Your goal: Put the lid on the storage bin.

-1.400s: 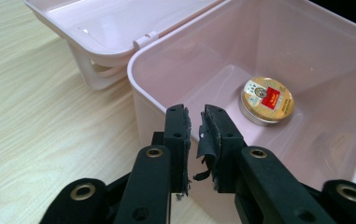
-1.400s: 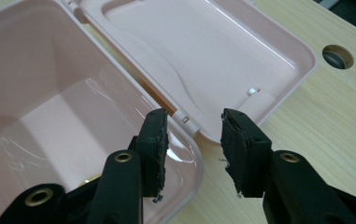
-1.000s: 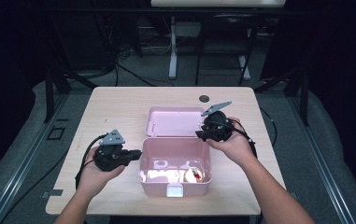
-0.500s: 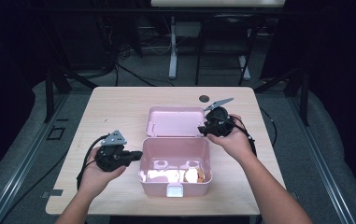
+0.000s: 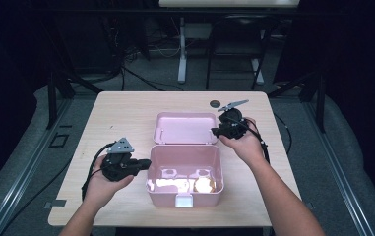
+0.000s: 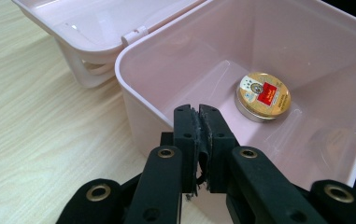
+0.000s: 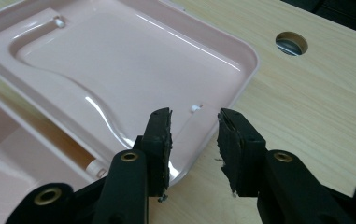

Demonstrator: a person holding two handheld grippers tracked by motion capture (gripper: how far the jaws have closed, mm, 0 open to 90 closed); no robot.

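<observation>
2 grippers are in my hands, and I place everything from the pink box [image 5: 185, 167] at the table's [image 5: 126, 113] near-middle. Nearest me, the box stands open with its white latch [image 5: 184, 200] facing my edge. On its floor, toward its right side, lies 1 round gold tin [image 5: 203, 185]; in the left gripper view the tin [image 6: 263, 95] lies flat, lid up with a red label, well apart from the jaws.

My left gripper [image 5: 143, 162] is just beside the box's left wall, pointing at it. In its own view the left gripper [image 6: 199, 140] has its jaws pressed together with nothing between them, only frayed pad edges meeting, after opening a touch just now. Its tips sit at the box rim [image 6: 133, 93], though I cannot tell whether they touch it.

Beyond the box, the lid [image 5: 185, 128] lies flat on the table, hinged to the box's far wall, inside up. My right gripper [image 5: 216, 131] is at the lid's right edge. In its own view the right gripper [image 7: 194, 135] has its jaws spread, nothing clamped, the lid's [image 7: 119, 65] corner rim under the gap.

Farther right of the lid, a round hole [image 5: 215, 103] is cut in the table.
</observation>
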